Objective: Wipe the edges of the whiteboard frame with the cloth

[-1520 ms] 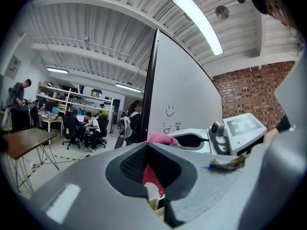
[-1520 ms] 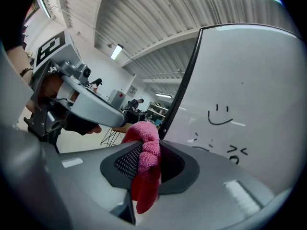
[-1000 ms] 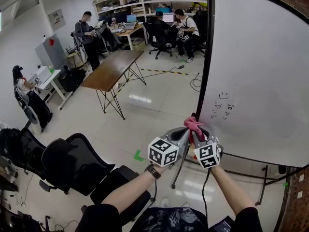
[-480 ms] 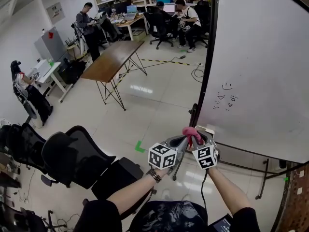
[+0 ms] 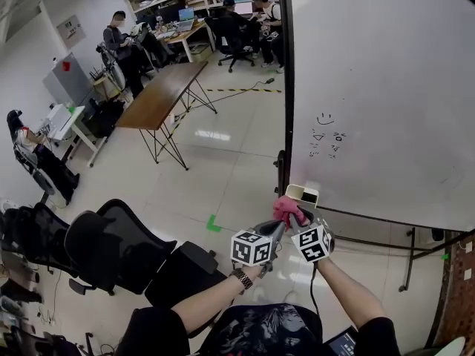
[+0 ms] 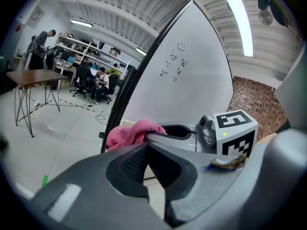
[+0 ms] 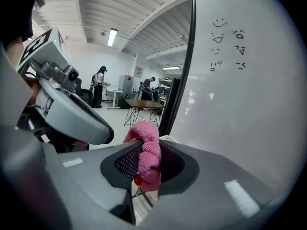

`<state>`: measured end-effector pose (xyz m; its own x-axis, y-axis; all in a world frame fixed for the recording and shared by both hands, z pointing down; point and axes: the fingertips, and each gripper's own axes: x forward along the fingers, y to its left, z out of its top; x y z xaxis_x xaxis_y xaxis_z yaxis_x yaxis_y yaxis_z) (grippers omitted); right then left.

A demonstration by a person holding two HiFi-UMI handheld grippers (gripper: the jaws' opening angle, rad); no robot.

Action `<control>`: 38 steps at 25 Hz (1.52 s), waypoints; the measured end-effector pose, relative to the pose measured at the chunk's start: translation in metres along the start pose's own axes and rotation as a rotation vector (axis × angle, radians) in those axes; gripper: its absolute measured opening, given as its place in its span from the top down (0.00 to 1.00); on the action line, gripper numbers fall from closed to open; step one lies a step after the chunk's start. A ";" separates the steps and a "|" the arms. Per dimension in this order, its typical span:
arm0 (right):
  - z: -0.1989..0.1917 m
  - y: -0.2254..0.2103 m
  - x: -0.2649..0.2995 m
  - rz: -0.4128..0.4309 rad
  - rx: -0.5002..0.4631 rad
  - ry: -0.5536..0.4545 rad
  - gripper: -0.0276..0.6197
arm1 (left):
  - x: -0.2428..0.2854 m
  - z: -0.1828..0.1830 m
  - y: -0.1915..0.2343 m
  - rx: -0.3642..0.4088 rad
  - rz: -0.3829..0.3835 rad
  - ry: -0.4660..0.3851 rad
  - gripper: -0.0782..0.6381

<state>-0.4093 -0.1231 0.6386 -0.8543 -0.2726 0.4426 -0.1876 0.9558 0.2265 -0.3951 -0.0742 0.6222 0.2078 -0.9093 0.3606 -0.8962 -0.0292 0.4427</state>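
Cloth [image 5: 286,210], pink and nubbly like terry towelling, now sits lower along the whiteboard frame [image 5: 286,73] than it did a second ago: then it was up against the frame's black upright edge, and now it is down by the frame's lower left corner, just below a small cream rounded box [image 5: 302,193] at that corner. Whether the cloth touches the frame there cannot be made out. The right gripper [image 5: 294,216] is clamped on the cloth, a bunched fold squeezed between its dark ribbed pads while the rest bulges out past the tips. The left gripper [image 5: 276,228] has dropped with it and stays just beside it, on the side away from the frame, its smooth grey jaws pressed together with nothing between them. The whiteboard [image 5: 386,87] inside the frame is glossy white and flat, with a few small marker doodles [image 5: 325,136] near the frame's upright edge. Well away from the frame stand a brown wooden table [image 5: 159,95] on thin metal legs and black mesh-backed chairs [image 5: 111,243]
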 end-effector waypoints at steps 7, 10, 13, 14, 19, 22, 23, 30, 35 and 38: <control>-0.027 -0.027 -0.026 -0.019 0.062 0.010 0.83 | 0.022 -0.005 -0.027 0.029 0.051 -0.014 0.89; -0.040 -0.037 -0.035 -0.015 0.079 0.014 0.83 | 0.038 -0.019 -0.040 0.006 0.044 0.017 0.89; -0.054 -0.046 -0.043 -0.012 0.089 0.014 0.83 | 0.057 -0.042 -0.053 -0.027 0.041 0.060 0.89; -0.058 -0.049 -0.046 -0.015 0.096 0.014 0.83 | 0.062 -0.048 -0.056 -0.038 0.042 0.067 0.89; -0.082 -0.061 -0.056 -0.034 0.100 0.040 0.83 | 0.084 -0.061 -0.066 -0.039 0.001 0.077 0.89; -0.100 -0.076 -0.056 -0.059 0.109 0.089 0.83 | 0.105 -0.067 -0.068 -0.030 -0.051 0.069 0.89; -0.106 -0.080 -0.053 -0.065 0.113 0.112 0.83 | 0.111 -0.069 -0.066 -0.029 -0.065 0.073 0.89; -0.137 -0.083 -0.028 -0.061 0.089 0.242 0.83 | 0.136 -0.092 -0.053 -0.089 -0.147 0.112 0.89; -0.147 -0.081 -0.003 -0.055 0.103 0.278 0.83 | 0.140 -0.105 -0.035 -0.095 -0.135 0.131 0.89; -0.149 -0.081 0.011 -0.049 0.101 0.289 0.83 | 0.142 -0.108 -0.024 -0.077 -0.116 0.133 0.89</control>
<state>-0.3314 -0.2199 0.7542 -0.6724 -0.3250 0.6651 -0.2851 0.9429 0.1725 -0.3018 -0.1574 0.7516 0.3622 -0.8385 0.4070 -0.8319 -0.0940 0.5469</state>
